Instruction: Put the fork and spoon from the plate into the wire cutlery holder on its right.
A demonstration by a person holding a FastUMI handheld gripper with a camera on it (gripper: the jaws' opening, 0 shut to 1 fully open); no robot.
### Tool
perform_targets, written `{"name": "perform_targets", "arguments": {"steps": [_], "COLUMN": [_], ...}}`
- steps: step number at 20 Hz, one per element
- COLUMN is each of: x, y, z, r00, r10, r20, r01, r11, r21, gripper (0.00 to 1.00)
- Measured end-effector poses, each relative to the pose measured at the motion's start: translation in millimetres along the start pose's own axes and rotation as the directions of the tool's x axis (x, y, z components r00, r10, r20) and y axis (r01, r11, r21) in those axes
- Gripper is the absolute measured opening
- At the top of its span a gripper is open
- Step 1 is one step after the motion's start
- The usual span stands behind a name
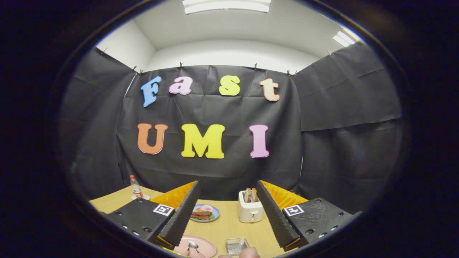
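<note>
- Gripper view: claw (225,218) spread wide, fingers well apart, nothing between the pads; it is raised above the tabletop (229,224).
- Left finger (179,218) and right finger (274,215): black ribbed pads, orange backing behind.
- Pink plate (204,247) lies low between the fingers, nearer the left one; a spoon (192,245) rests on it. The fork cannot be made out.
- Wire cutlery holder (236,245) sits just right of the pink plate, apart from it; contents too small to tell.
- A fingertip (249,253) shows just beside the holder, at its near right corner.
- Beyond the fingers: blue plate with food (204,213) by the left finger, white toaster (250,209) with bread slices touching the line of the right finger.
- Bottle with red cap (136,187) stands at the far left corner of the tabletop.
</note>
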State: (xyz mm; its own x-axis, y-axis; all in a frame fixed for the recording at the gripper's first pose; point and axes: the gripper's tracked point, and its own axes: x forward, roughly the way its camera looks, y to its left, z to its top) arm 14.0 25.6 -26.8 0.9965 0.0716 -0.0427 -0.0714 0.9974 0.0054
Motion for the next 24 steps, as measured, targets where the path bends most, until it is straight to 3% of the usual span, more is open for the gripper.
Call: {"name": "perform_targets", "arguments": {"steps": [5,14,20,24], "x": [-2,-3,-14,-32], "y": [15,23,32,48], "z": [-10,-66,-128,-183], "r00": [0.999,0.966,0.876,0.765], "r10": [0.028,0.102,0.163,0.199], "r20": [-0.03,-0.238,-0.453,-0.612], "r01": [-0.028,-0.112,-0.207,-0.288], "r11": [1.0,0.993,0.977,0.956], "r21": [-0.007,-0.031,-0.049,-0.049], "gripper": [0.95,0.95,0.95,0.96]}}
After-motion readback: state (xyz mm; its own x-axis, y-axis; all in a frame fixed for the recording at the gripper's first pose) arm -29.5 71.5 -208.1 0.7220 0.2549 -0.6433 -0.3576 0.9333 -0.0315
